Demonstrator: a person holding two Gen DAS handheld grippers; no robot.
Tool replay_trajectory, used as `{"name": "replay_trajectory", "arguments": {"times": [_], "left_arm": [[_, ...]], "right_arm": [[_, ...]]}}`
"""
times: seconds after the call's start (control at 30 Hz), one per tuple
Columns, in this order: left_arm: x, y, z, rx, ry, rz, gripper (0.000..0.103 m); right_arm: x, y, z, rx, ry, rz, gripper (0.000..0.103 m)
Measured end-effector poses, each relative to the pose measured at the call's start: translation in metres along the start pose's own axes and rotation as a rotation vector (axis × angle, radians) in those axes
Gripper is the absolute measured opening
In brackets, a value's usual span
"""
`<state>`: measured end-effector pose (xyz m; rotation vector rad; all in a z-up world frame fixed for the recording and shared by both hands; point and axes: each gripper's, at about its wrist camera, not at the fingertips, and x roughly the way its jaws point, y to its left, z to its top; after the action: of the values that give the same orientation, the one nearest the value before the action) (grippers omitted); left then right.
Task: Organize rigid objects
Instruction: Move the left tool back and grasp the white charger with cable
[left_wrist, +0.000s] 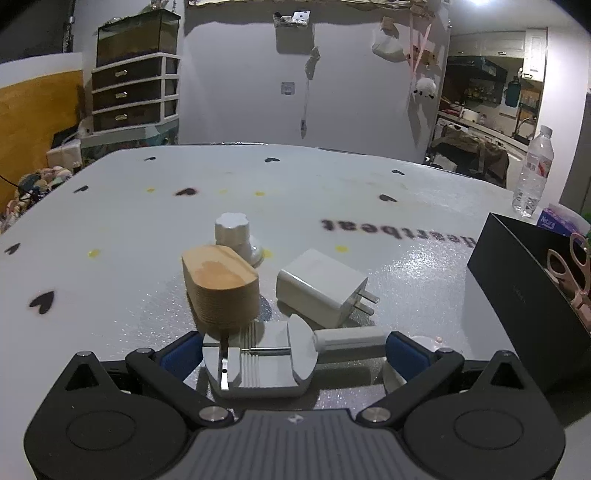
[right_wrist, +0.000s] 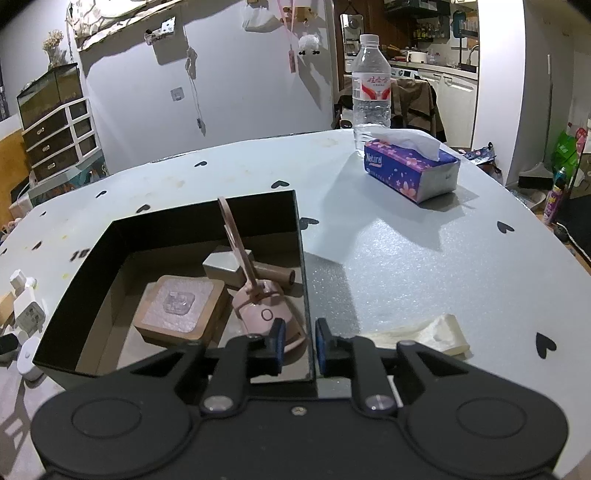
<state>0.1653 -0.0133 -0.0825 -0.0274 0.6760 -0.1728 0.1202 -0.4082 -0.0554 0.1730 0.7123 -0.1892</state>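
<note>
In the left wrist view my left gripper (left_wrist: 293, 352) is spread wide, its blue pads (left_wrist: 183, 350) touching both ends of a grey metal tool (left_wrist: 258, 365) with a white cylinder handle (left_wrist: 349, 341) that lies on the table. Just beyond lie a wooden block (left_wrist: 221, 288), a white charger (left_wrist: 321, 288) and a white knob (left_wrist: 236, 232). My right gripper (right_wrist: 300, 343) straddles the right wall of the black box (right_wrist: 301, 258), its fingers nearly together on it. Inside lie pink scissors (right_wrist: 258, 299), a wooden square (right_wrist: 181, 308), a grey block (right_wrist: 223, 266) and a brown cylinder (right_wrist: 277, 275).
A purple tissue pack (right_wrist: 410, 166) and a water bottle (right_wrist: 371, 92) stand at the far right of the heart-print table (right_wrist: 406, 258). A cream scrap (right_wrist: 439, 332) lies right of the box. The black box (left_wrist: 517, 295) sits right of the left gripper.
</note>
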Motion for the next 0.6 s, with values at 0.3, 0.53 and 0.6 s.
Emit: {"name": "replay_trajectory", "arguments": {"times": [0.3,0.53,0.6], "left_arm": [[-0.002,0.015,-0.002,-0.064,-0.006,-0.057,0.067],[-0.004,0.014,-0.003,-0.067,-0.006,-0.054,0.066],[-0.005,0.014,-0.003,-0.077,0.000,-0.055,0.066]], "right_arm": [[0.002,0.003,0.000,0.001,0.006,-0.017,0.020],[0.003,0.004,0.000,0.003,0.005,-0.017,0.020],[0.003,0.003,0.000,0.004,0.004,-0.015,0.020]]}}
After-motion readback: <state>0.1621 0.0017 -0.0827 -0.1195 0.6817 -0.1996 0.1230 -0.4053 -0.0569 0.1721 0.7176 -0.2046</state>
